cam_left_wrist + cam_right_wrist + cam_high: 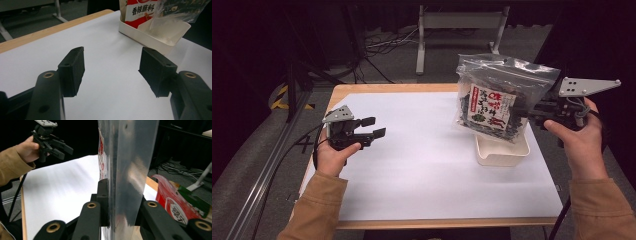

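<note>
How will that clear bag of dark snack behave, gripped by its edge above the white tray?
The bag, pinched at one side by the right gripper, likely sags and swings, since it hangs tilted. Its glossy film may slip. It probably sits unsteadily in the white tray.

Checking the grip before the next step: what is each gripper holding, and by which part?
The right gripper pinches the clear bag of dark contents by its side edge, above the white tray. The left gripper holds nothing.

A wooden-edged table [362,90] covered with a white paper sheet [427,165]. Beyond it, a grey floor with black cables [377,47] and a pale metal stand [459,22].
</note>
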{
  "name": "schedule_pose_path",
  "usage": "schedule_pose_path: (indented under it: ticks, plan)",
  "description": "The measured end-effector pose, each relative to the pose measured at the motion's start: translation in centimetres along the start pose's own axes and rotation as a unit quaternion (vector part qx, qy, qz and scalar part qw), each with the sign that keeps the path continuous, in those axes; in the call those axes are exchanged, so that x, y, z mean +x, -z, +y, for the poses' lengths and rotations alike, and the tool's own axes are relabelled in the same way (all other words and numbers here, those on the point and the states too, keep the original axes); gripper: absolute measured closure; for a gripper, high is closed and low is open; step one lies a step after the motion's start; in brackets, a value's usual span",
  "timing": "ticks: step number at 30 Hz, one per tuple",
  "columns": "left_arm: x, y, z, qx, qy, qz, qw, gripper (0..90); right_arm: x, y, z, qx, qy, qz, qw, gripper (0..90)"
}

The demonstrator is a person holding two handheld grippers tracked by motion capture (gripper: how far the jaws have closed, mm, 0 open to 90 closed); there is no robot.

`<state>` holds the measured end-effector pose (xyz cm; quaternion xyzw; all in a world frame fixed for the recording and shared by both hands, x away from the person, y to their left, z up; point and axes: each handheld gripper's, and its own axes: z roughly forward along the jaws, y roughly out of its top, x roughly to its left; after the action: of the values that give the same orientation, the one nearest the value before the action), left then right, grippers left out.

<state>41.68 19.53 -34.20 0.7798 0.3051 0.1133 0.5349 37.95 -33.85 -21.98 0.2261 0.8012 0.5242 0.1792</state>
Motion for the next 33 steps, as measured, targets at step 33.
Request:
schedule_pose_path:
  ticks: [33]
  plan:
    - [-0.1,-0.6,-0.3,0.005,-0.003,-0.001,1.0,37.6,-2.5,-0.1,-3.5,0.047,-0.037,-0.095,0.9937,75.9]
